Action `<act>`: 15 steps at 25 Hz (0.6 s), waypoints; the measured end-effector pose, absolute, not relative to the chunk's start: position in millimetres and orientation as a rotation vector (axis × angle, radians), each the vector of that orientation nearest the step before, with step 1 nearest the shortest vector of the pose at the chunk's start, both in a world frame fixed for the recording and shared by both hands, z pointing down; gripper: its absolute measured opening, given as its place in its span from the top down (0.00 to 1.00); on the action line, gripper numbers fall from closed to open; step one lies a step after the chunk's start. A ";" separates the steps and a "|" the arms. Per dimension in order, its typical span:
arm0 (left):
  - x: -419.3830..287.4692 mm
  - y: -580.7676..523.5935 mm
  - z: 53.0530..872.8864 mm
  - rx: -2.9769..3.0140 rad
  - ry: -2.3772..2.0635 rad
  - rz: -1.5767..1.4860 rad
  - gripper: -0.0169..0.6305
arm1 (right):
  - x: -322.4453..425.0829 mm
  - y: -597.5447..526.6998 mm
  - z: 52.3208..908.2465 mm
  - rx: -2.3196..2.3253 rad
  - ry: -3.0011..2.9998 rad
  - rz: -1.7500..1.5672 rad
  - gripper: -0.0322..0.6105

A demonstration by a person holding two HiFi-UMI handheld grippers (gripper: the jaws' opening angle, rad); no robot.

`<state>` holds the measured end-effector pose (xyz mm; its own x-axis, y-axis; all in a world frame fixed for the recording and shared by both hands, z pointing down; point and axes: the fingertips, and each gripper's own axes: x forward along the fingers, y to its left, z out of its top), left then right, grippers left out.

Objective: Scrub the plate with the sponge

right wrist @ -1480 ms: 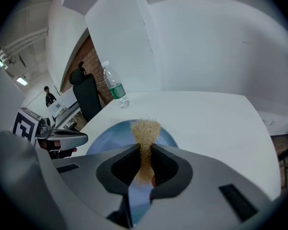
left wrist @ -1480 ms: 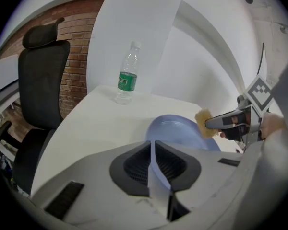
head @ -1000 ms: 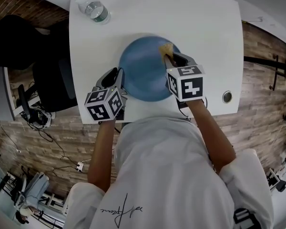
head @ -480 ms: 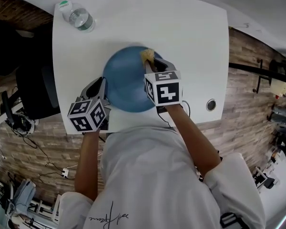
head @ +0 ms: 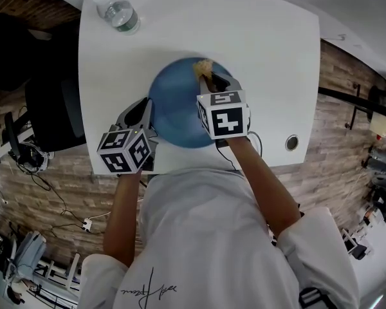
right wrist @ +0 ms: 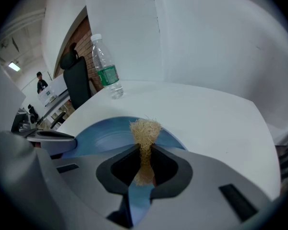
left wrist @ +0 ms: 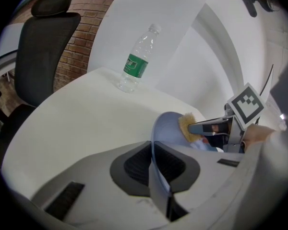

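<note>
A blue plate [head: 180, 108] lies on the white table [head: 270, 50]. My left gripper [head: 146, 110] is at the plate's left rim. In the left gripper view the rim [left wrist: 153, 147] runs between its jaws, which are closing and pinch it. My right gripper [head: 213, 81] reaches over the plate from the near right, shut on a tan fibrous sponge [head: 202, 66]. The sponge [right wrist: 145, 130] sticks out past the jaws, over the plate's [right wrist: 103, 134] far part. Whether it touches the plate is unclear.
A clear water bottle [head: 120, 15] with a green cap stands at the table's far left corner. A black office chair [head: 51, 102] is left of the table. A round cable hole [head: 292, 142] sits near the table's front right edge.
The left gripper's jaws have come together on the plate's left rim. The right gripper stays over the plate with the sponge, shifted a little toward the plate's far middle.
</note>
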<state>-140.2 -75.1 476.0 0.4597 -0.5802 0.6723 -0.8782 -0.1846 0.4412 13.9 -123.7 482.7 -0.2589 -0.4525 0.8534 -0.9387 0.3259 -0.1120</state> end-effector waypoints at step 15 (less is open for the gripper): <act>-141.8 -74.1 475.2 1.878 -1.229 0.444 0.94 | -17.3 -127.1 485.8 1.147 -1.906 0.795 0.88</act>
